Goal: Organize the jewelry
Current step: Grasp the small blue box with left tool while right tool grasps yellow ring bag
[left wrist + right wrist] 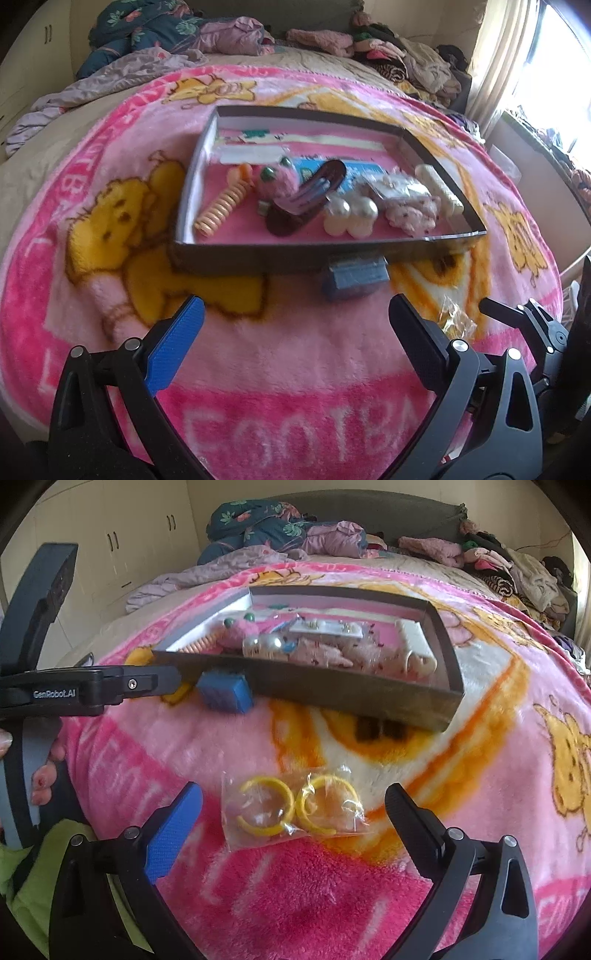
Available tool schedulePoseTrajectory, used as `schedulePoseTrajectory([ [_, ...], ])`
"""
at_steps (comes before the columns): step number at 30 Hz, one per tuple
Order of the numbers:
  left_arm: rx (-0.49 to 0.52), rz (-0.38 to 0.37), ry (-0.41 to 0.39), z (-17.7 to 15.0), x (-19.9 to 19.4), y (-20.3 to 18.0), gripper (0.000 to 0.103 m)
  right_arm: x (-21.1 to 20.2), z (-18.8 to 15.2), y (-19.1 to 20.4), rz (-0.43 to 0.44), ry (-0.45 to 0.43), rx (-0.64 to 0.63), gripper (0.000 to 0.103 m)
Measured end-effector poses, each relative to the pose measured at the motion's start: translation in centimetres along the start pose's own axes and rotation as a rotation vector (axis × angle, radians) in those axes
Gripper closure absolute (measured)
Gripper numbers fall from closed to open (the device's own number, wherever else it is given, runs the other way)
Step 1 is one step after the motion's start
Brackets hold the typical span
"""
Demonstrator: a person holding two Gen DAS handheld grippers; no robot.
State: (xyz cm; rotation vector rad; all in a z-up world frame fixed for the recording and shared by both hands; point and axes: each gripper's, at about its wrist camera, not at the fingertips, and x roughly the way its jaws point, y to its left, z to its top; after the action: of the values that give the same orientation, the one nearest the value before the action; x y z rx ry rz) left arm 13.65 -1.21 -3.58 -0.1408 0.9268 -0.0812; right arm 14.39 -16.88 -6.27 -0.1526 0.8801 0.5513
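A shallow dark box lies on the pink blanket and holds several hair and jewelry pieces: an orange coil, a pink pom-pom, a brown clip, pearl beads. A small blue box sits just in front of it. A clear bag with two yellow hoops lies between my right gripper's open fingers; its edge shows in the left wrist view. My left gripper is open and empty, short of the blue box. My right gripper is open.
The pink cartoon blanket covers a bed. Piled clothes and bedding lie at the far end. A window is at right, cupboards at left. The left gripper's body crosses the right wrist view.
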Motion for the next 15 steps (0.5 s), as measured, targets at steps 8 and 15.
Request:
schedulePoseTrajectory([
  [8, 0.012, -0.014, 0.042, -0.3, 2.5, -1.7, 0.012, 1.8, -1.0, -0.4, -0.019, 0.01, -0.011, 0.007],
  [15, -0.007, -0.012, 0.056, 0.2, 4.6, -2.6, 0.022, 1.9, -1.5, -1.1, -0.02, -0.022, -0.012, 0.025],
])
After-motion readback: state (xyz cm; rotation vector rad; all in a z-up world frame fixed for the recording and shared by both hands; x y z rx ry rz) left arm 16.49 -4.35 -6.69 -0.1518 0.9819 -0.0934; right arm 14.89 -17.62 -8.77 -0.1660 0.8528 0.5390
